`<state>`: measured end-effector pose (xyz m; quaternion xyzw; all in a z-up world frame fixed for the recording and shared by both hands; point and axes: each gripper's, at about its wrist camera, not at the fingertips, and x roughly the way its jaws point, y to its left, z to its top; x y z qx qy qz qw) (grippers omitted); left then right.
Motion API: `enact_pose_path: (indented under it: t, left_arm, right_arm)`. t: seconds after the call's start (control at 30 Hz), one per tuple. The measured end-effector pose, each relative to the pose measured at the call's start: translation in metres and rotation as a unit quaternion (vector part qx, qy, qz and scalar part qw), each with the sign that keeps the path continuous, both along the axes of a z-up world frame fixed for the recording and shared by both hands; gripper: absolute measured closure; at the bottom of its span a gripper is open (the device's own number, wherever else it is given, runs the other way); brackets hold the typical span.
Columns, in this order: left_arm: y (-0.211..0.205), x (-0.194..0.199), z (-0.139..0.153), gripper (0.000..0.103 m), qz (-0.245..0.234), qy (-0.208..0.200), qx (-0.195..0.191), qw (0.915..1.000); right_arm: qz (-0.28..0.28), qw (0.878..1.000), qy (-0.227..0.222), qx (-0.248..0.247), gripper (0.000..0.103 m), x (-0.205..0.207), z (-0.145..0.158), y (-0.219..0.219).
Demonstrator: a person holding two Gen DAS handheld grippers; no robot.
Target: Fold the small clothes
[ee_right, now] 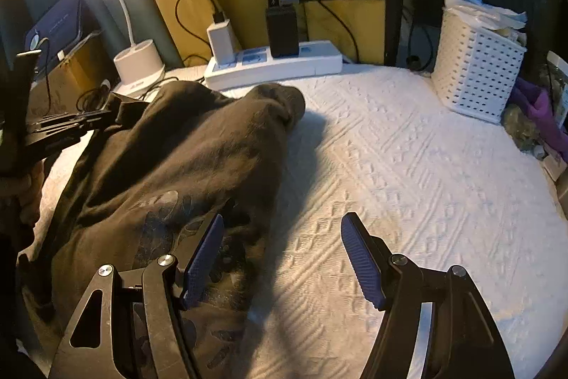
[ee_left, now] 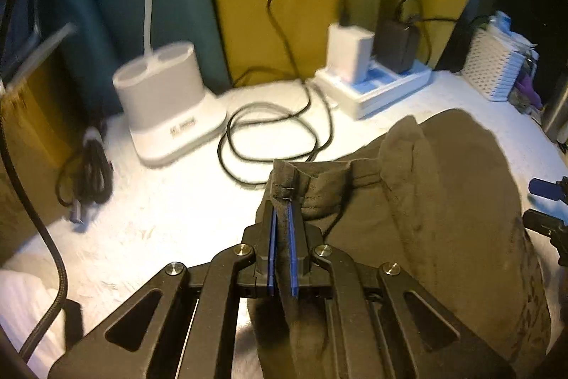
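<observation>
Pinching a hem of the dark olive-brown cotton garment (ee_left: 443, 201), our left gripper (ee_left: 282, 222) has its blue-padded fingers (ee_left: 272, 237) pressed together on a fold of cloth, which we judge is meant to lift that edge so it can be carried across for a fold. Our right gripper (ee_right: 282, 258) hovers with its two blue ribbed fingers (ee_right: 362, 269) spread wide and nothing between them, one pad over the printed part of the cloth and the other over the bare white textured cover of the desk (ee_right: 408, 166); it looks ready to take a second edge. We count one garment, lying rumpled on the left half of the cover in the right wrist view. Beyond it a black cable (ee_left: 269, 137) lies in loose loops, and a second bundled black cable (ee_left: 88, 173) lies near the white lamp base (ee_left: 170, 102). At the back stands one white power strip (ee_right: 273, 66) carrying two chargers, one white (ee_right: 220, 39) and one black (ee_right: 282, 31), kept against the curtain, probably to leave the middle free. One white perforated plastic basket (ee_right: 475, 73) stands at the far right.
</observation>
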<state>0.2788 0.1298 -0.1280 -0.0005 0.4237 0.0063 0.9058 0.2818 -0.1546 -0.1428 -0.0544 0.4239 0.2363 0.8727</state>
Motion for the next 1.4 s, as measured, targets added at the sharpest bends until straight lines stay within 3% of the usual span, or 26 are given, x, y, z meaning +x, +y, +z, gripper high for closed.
enact_pose_path:
  t: [0.1,0.17,0.23,0.3,0.47,0.63,0.83,0.87,0.9,0.93,1.13,1.27,1.33,1.37,1.4]
  left_arm:
    - [0.004,0.000,-0.001,0.095,0.008,0.008,-0.014,0.9998]
    - [0.004,-0.004,0.007,0.082,0.018,-0.003,-0.007,0.9998]
    - [0.003,-0.013,0.020,0.048,0.027,-0.026,-0.005,0.9993]
    - [-0.001,-0.020,0.034,0.045,0.024,-0.044,-0.021,0.9985]
    - [-0.034,-0.025,0.046,0.045,-0.042,-0.051,-0.038,0.9971]
    - [-0.061,-0.014,0.031,0.045,-0.098,-0.025,-0.058,0.9932]
    - [-0.061,0.016,0.005,0.046,-0.093,0.020,-0.075,0.9926]
    - [-0.062,0.018,0.002,0.053,-0.097,0.021,-0.079,0.9919]
    - [-0.063,0.021,-0.002,0.079,-0.105,0.024,-0.080,0.9909]
    - [-0.064,0.023,-0.003,0.095,-0.110,0.027,-0.081,0.9903]
    - [-0.057,0.007,0.019,0.096,-0.112,-0.012,-0.076,0.9907]
    - [-0.046,-0.004,0.029,0.096,-0.103,-0.026,-0.080,0.9911]
    - [-0.043,-0.006,0.028,0.096,-0.101,-0.024,-0.083,0.9912]
    - [-0.042,-0.006,0.026,0.096,-0.099,-0.022,-0.084,0.9913]
    - [-0.040,-0.007,0.024,0.096,-0.096,-0.021,-0.088,0.9912]
  right_arm:
    - [0.000,1.000,0.000,-0.005,0.032,0.001,-0.002,0.003]
    - [-0.002,1.000,-0.001,-0.007,0.032,0.000,0.000,0.003]
    - [-0.003,1.000,-0.004,-0.007,0.032,0.000,0.002,0.002]
    - [-0.004,1.000,-0.007,-0.007,0.032,-0.001,0.005,0.000]
    - [-0.006,1.000,-0.017,-0.001,0.032,-0.002,0.013,-0.006]
    - [-0.012,1.000,-0.022,0.008,0.032,0.003,0.018,-0.013]
    - [-0.021,0.999,-0.024,0.012,0.032,0.014,0.016,-0.021]
    - [-0.023,0.999,-0.022,0.012,0.032,0.016,0.014,-0.021]
    - [-0.024,0.999,-0.021,0.012,0.032,0.017,0.012,-0.022]
    - [-0.025,0.999,-0.018,0.013,0.032,0.018,0.010,-0.022]
    - [-0.016,0.999,-0.004,0.038,0.032,0.033,0.008,-0.019]
    - [-0.015,0.996,-0.004,0.083,0.033,0.058,0.018,-0.015]
    - [-0.019,0.994,0.021,0.110,0.033,0.076,0.016,-0.012]
    - [-0.019,0.992,0.032,0.119,0.035,0.085,0.014,-0.009]
    - [-0.017,0.992,0.041,0.120,0.044,0.094,0.012,-0.003]
